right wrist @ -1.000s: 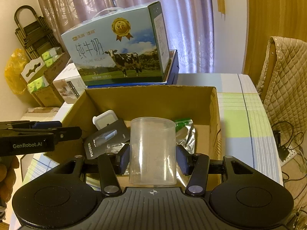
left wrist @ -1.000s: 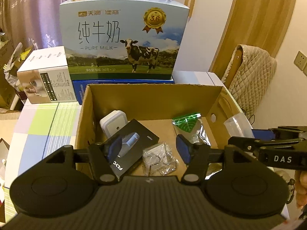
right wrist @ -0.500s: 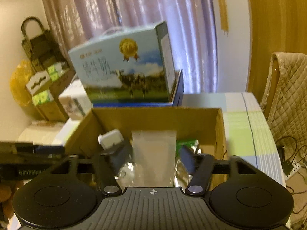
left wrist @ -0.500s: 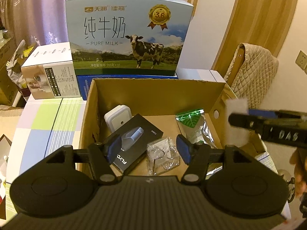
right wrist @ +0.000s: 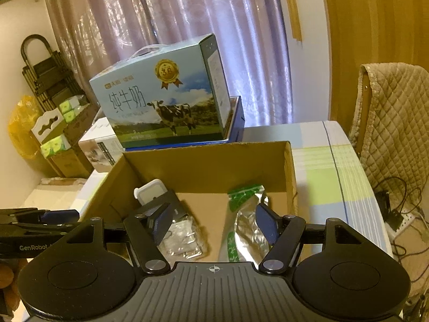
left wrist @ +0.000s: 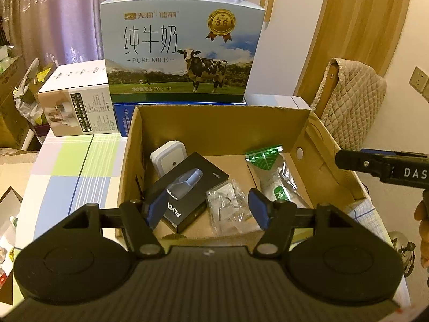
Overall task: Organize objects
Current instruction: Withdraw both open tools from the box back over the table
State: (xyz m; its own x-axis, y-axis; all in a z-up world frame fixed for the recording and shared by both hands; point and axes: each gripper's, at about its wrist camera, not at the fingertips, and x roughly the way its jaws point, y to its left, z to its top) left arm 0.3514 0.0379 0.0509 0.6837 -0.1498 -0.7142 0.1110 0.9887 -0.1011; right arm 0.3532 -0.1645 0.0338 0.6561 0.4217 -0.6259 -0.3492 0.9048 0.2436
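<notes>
Both tools, left (left wrist: 205, 208) and right (right wrist: 214, 221), wide and empty over the open brown cardboard box (left wrist: 219, 116) (several packets already inside); little visibly left outside.

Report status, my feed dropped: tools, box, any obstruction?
Left tool open, empty. Right tool open, empty. Cardboard box holds black carton, foil pouch, clear packet, white case. Nothing blocking.

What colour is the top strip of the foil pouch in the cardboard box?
Green, on the foil pouch; clearest in the left wrist view.
</notes>
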